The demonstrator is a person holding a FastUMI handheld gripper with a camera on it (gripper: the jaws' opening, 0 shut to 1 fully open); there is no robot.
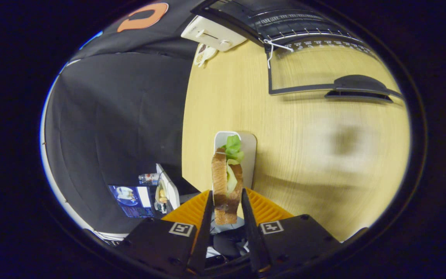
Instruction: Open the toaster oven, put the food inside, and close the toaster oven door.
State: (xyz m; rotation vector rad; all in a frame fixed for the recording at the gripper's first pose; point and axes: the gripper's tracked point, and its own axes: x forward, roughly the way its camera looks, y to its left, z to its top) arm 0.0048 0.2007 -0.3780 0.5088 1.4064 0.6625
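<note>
Item: sandwich (227, 186), upright, clamped by its bread sides between the tongs (227, 207), lifted above a white dish (246, 149) on the table (304, 155).
Oven (285, 23): far ahead and right, door (323, 73) dropped open, rack (304, 37) showing.
Handling, as judged: keep the squeeze light and level; carry over bare table, clear the door's handle (356, 83), enter above the rack.
Table edge runs just left of the tongs; stay right.
</note>
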